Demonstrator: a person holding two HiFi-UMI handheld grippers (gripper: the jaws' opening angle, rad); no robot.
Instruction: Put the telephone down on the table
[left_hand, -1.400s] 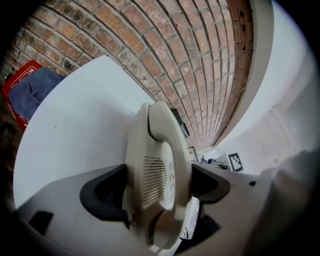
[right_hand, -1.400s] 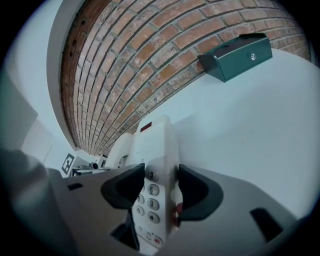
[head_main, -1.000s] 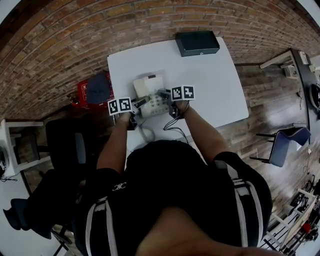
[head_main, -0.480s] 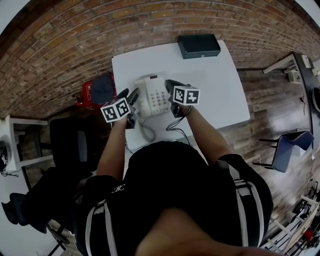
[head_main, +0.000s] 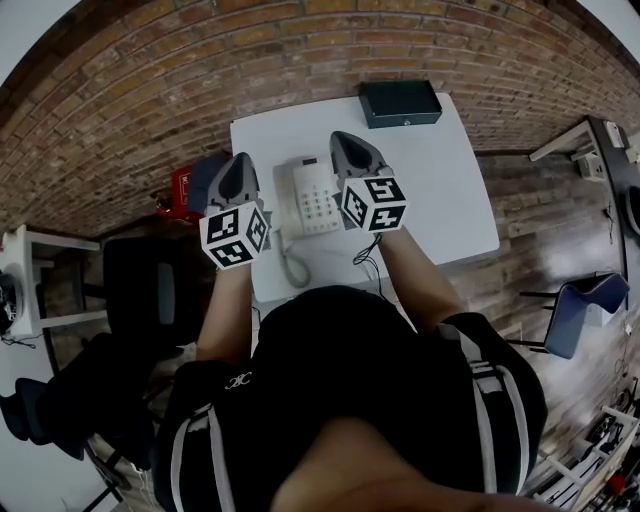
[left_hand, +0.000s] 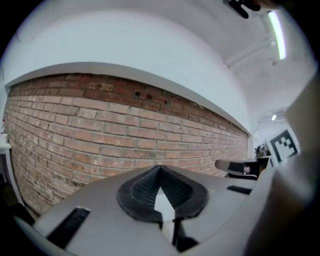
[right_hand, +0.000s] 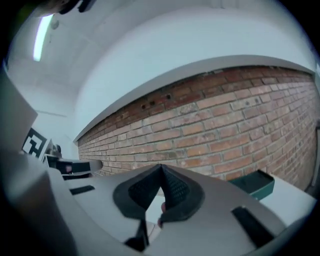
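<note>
at the far left of the head view a black chair (head_main: 140, 290) stands beside the white table (head_main: 440, 190), and something red (head_main: 180, 182) lies just off the table's left edge.

next comes the left gripper (head_main: 240, 162), held in the person's left hand with its marker cube (head_main: 235, 237) toward the camera. its own view looks along the jaws at a brick wall (left_hand: 100, 135). there the left gripper (left_hand: 160, 168) has its jaws together: the two dark ribbed pads (left_hand: 142, 187) meet at the tips. they have just been closing, and nothing is between them. it holds nothing and touches nothing.

the telephone (head_main: 310, 195) lies flat on the table, keypad up, between the two grippers and clear of both. its coiled cord (head_main: 292, 262) trails off the near side toward the person.

to the right of it is the right gripper (head_main: 342, 138), with its marker cube (head_main: 373, 204) likewise turned up to the camera. in its own view the right gripper (right_hand: 161, 168) is also closed tip to tip. its jaws have just been closing too, with nothing gripped between the pads (right_hand: 175, 189). it faces the same wall, clear of the telephone.

further right and back, a dark green box (head_main: 400, 102) sits at the table's far edge by the wall, and it shows in the right gripper view too (right_hand: 255, 184). a blue chair (head_main: 578, 298) stands off the table's right side.
</note>
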